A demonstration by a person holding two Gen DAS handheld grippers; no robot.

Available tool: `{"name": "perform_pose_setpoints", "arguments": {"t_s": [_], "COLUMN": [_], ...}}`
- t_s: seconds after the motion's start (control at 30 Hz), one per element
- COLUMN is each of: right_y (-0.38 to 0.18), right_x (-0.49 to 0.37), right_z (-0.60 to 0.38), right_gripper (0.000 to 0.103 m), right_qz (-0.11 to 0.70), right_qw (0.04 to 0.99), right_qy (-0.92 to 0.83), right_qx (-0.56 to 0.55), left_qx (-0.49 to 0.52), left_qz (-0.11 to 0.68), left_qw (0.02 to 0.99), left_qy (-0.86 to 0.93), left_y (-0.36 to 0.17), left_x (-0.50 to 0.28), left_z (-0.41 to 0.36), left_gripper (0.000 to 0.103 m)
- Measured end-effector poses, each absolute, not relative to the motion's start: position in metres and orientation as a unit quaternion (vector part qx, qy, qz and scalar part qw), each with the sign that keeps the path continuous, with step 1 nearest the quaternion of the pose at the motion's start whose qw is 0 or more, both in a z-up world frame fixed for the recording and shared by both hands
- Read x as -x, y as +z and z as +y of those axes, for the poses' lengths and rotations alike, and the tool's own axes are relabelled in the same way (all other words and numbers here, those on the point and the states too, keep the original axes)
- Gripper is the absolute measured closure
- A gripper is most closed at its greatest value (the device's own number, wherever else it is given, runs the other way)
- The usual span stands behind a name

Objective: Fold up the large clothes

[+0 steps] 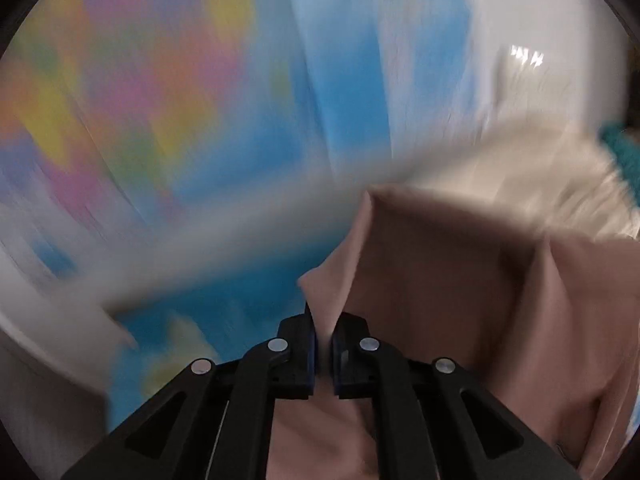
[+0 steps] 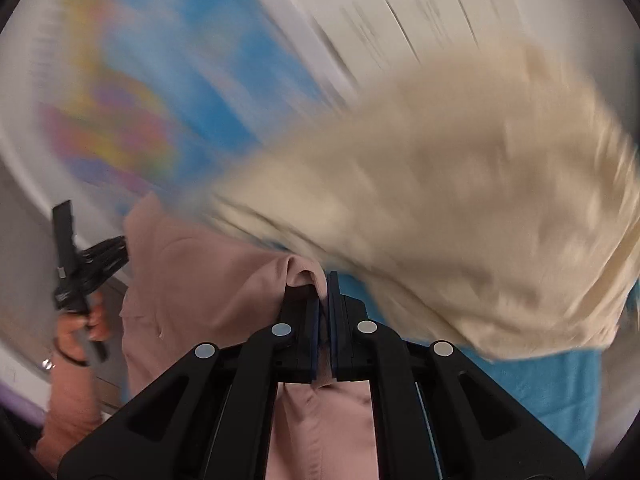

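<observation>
Both tongs, left tongs [image 1: 325, 336] and right tongs [image 2: 325, 304], are clamped on the pink garment [image 1: 440, 280], which hangs between us above the cream pile [image 2: 460, 200]; we judge spreading it flat comes next.

A: What is showing on the left claw [image 1: 325, 354]?
B: Black plastic linkage arms are fanning out, each pinned with a round silver rivet, and blue pads are lining its fingers [image 1: 310, 350].
A: And the right claw [image 2: 328, 334]?
B: It is showing the same black build and blue pads.
A: Is the hand [image 2: 82, 326] wearing anything?
B: A thin dark band is circling the wrist.
</observation>
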State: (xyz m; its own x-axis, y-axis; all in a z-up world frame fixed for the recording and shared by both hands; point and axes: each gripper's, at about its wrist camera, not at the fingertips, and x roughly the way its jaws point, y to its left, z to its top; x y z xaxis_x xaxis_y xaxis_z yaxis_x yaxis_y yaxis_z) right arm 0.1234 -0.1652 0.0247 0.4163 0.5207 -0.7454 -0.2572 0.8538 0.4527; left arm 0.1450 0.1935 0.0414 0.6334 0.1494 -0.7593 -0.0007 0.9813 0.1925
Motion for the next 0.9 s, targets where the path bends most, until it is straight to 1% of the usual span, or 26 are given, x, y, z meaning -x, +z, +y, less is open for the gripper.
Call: {"name": "perform_pose_setpoints", "arguments": {"t_s": [0.03,0.07,0.1,0.13,0.17,0.2,0.23,0.27,0.3,0.33,0.4,0.43,0.5,0.53,0.6,0.67,0.7,0.73,0.77,0.8,0.83,0.87,0.9], "right_y": [-0.004,-0.022,-0.038,-0.048,-0.048,-0.044,-0.033,-0.021,-0.012,0.002,0.030,0.040,0.043,0.043,0.026,0.010,0.000,-0.004,-0.011,-0.012,-0.009,0.005,0.015], "right_x": [-0.130,-0.135,-0.140,-0.144,-0.144,-0.144,-0.141,-0.136,-0.133,-0.123,-0.101,-0.092,-0.081,-0.082,-0.090,-0.109,-0.116,-0.121,-0.128,-0.132,-0.134,-0.133,-0.131], "right_z": [-0.164,-0.162,-0.161,-0.162,-0.163,-0.162,-0.160,-0.156,-0.153,-0.147,-0.126,-0.113,-0.083,-0.068,-0.030,-0.007,-0.002,0.001,0.002,0.001,-0.002,-0.010,-0.017], "right_gripper": [0.099,0.099,0.097,0.092,0.090,0.086,0.066,0.053,0.030,0.023,0.021,0.017,0.011,0.011,0.011,0.012,0.016,0.038,0.057,0.090,0.097,0.097,0.097], "right_qz": [0.511,0.526,0.541,0.548,0.547,0.544,0.533,0.518,0.505,0.482,0.430,0.407,0.378,0.371,0.373,0.380,0.391,0.401,0.413,0.425,0.434,0.425,0.413], "right_qw": [0.827,0.820,0.812,0.811,0.813,0.815,0.825,0.837,0.844,0.854,0.872,0.876,0.880,0.878,0.866,0.857,0.851,0.846,0.842,0.837,0.832,0.841,0.848], "right_qy": [0.204,0.195,0.193,0.178,0.176,0.180,0.177,0.173,0.178,0.195,0.229,0.248,0.268,0.274,0.272,0.262,0.257,0.254,0.246,0.255,0.269,0.272,0.277], "right_qx": [-0.118,-0.111,-0.105,-0.099,-0.098,-0.089,-0.060,-0.032,-0.018,-0.001,0.047,0.067,0.105,0.125,0.192,0.231,0.241,0.243,0.244,0.234,0.217,0.195,0.182], "left_qx": [-0.066,-0.043,-0.016,-0.001,0.001,0.002,0.002,-0.001,-0.008,-0.017,-0.027,-0.029,-0.034,-0.029,-0.008,0.002,0.005,0.010,0.012,0.018,0.020,0.019,0.012], "left_qz": [0.462,0.478,0.481,0.472,0.458,0.428,0.401,0.385,0.371,0.364,0.367,0.371,0.394,0.409,0.436,0.457,0.467,0.476,0.477,0.479,0.472,0.455,0.431], "left_qw": [0.884,0.877,0.876,0.881,0.889,0.903,0.914,0.920,0.926,0.929,0.929,0.927,0.918,0.912,0.900,0.889,0.884,0.878,0.877,0.876,0.879,0.888,0.901], "left_qy": [0.029,0.018,0.001,-0.019,-0.027,-0.042,-0.058,-0.065,-0.068,-0.066,-0.048,-0.042,-0.031,-0.024,-0.026,-0.027,-0.031,-0.043,-0.051,-0.064,-0.060,-0.057,-0.055], "left_y": [0.012,-0.002,-0.012,-0.013,-0.008,0.003,0.014,0.020,0.024,0.026,0.021,0.021,0.001,-0.011,-0.034,-0.053,-0.063,-0.072,-0.076,-0.078,-0.074,-0.064,-0.050], "left_x": [-0.156,-0.159,-0.155,-0.144,-0.133,-0.114,-0.094,-0.082,-0.068,-0.050,-0.030,-0.021,-0.013,-0.012,-0.022,-0.031,-0.036,-0.040,-0.041,-0.043,-0.043,-0.042,-0.039], "left_z": [0.202,0.209,0.220,0.232,0.240,0.252,0.265,0.273,0.282,0.292,0.304,0.306,0.313,0.316,0.324,0.326,0.327,0.325,0.323,0.320,0.319,0.316,0.314], "left_gripper": [0.091,0.089,0.085,0.080,0.066,0.044,0.036,0.027,0.027,0.026,0.025,0.024,0.021,0.020,0.020,0.020,0.021,0.025,0.051,0.083,0.093,0.100,0.100]}}
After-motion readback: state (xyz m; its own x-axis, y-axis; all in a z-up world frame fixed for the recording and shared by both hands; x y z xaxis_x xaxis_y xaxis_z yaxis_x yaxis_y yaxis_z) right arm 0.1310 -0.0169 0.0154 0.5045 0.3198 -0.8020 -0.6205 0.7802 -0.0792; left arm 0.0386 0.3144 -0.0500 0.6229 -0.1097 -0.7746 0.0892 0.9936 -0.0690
